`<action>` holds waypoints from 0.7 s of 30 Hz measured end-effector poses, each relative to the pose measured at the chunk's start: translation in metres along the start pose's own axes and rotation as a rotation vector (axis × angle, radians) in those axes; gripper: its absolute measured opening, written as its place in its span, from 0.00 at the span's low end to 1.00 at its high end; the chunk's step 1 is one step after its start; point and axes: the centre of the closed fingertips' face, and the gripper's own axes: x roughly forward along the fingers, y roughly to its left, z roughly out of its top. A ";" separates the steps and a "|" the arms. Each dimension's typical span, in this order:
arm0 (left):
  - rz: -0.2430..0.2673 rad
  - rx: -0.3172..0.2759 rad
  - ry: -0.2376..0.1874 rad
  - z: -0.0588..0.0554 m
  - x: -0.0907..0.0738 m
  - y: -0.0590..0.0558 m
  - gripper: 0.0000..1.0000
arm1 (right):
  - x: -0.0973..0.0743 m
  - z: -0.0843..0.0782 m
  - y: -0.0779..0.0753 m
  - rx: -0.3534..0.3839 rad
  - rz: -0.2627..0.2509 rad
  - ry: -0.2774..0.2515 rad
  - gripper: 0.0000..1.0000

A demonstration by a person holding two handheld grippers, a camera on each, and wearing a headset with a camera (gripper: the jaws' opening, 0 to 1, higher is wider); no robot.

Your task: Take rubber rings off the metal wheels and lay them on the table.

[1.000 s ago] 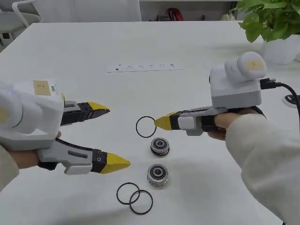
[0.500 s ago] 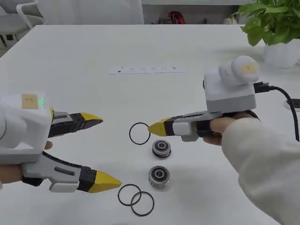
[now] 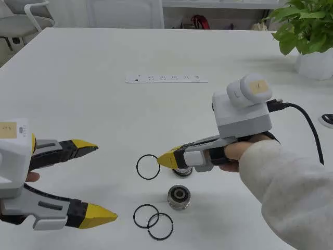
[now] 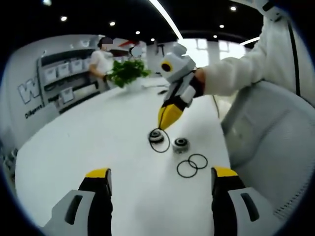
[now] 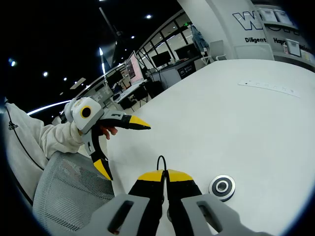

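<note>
Ring (image 3: 137,167) pinched in right gripper (image 3: 161,159) jaws, carried down-left since earlier.

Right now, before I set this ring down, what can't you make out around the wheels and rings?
The far wheel, head view: mostly hidden behind the right gripper; any ring left on it cannot be told.
The near wheel, head view: too small to tell whether rubber sits in its groove.
The held ring: whether it touches the table is unclear in the head view; the right gripper view shows it edge-on.
</note>
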 end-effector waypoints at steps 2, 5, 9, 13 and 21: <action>-0.006 0.003 0.008 -0.006 -0.002 -0.006 0.84 | 0.004 -0.005 0.003 -0.001 0.011 0.020 0.00; -0.018 -0.007 0.016 -0.012 -0.002 -0.011 0.83 | 0.009 -0.012 0.006 -0.003 0.024 0.047 0.00; -0.028 -0.010 0.016 -0.011 -0.001 -0.014 0.83 | 0.015 -0.021 0.012 -0.012 0.046 0.086 0.00; -0.036 -0.009 0.002 -0.008 0.000 -0.016 0.84 | 0.021 -0.029 0.019 -0.016 0.068 0.116 0.00; -0.052 -0.011 0.009 -0.010 0.002 -0.020 0.84 | 0.028 -0.044 0.024 -0.021 0.093 0.176 0.00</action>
